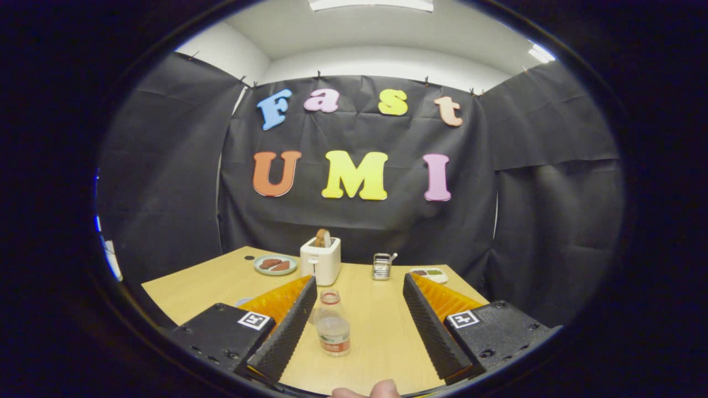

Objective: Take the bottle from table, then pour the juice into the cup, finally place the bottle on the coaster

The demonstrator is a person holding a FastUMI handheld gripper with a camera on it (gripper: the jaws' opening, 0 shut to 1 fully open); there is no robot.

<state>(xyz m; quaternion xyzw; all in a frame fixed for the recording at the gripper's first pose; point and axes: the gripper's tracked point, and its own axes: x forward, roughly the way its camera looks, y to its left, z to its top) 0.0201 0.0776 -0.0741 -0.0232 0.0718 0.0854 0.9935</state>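
Between the two spread fingers of the gripper (359, 287) stands the small clear plastic bottle (332, 324) — upright on the light wooden table (381, 331), closer to the left finger, neither finger touching it. It has a red ring at the neck, a pale label with a red band low down, and looks mostly clear inside. Jaws wide apart, holding nothing. Beyond the fingers, one white toaster (320, 260) with a brown slice poking out of its slot. Beside it, one round pale green plate (275, 265) carrying two reddish-brown pieces. Further right — one small metal rack (381, 266), then one white tray (429, 273) holding something brown and green.
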